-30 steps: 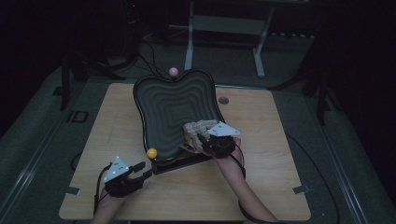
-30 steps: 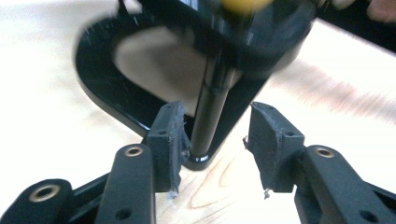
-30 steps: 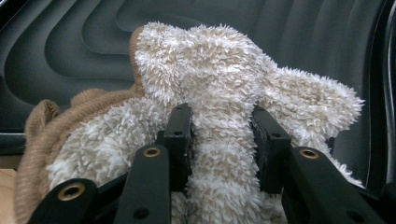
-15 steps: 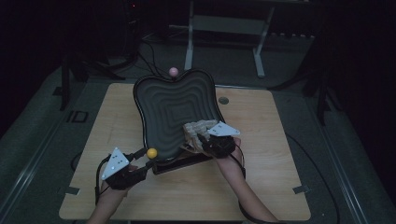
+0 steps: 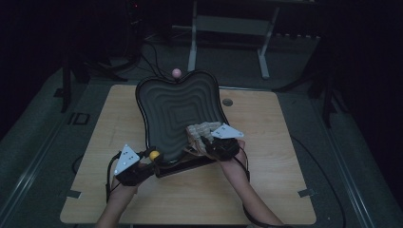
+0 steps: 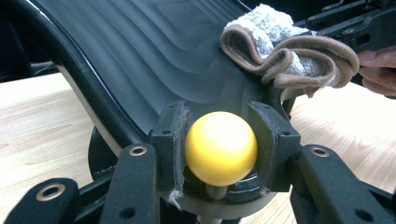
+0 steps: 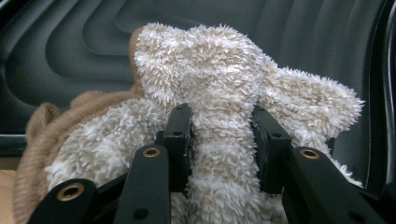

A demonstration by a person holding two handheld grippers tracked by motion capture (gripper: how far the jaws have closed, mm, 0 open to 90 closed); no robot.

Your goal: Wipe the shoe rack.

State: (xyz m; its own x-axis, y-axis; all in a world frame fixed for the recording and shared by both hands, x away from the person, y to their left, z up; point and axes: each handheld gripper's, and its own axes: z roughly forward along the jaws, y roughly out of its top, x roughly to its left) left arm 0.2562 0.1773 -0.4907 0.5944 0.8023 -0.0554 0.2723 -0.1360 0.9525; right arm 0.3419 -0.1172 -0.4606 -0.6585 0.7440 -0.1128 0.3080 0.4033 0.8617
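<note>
Two claws: left closing around glossy yellow ball; right pinching fluffy cloth.

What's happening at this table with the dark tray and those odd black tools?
A person holds a gripper in each hand at a wooden table. The left gripper has its jaws around a yellow knob at the near edge of a ridged dark tray; those jaws have just been closing. The right gripper is clamped on a fluffy beige cloth resting on the tray, apparently for wiping it. A pink knob sits at the far rim.
</note>
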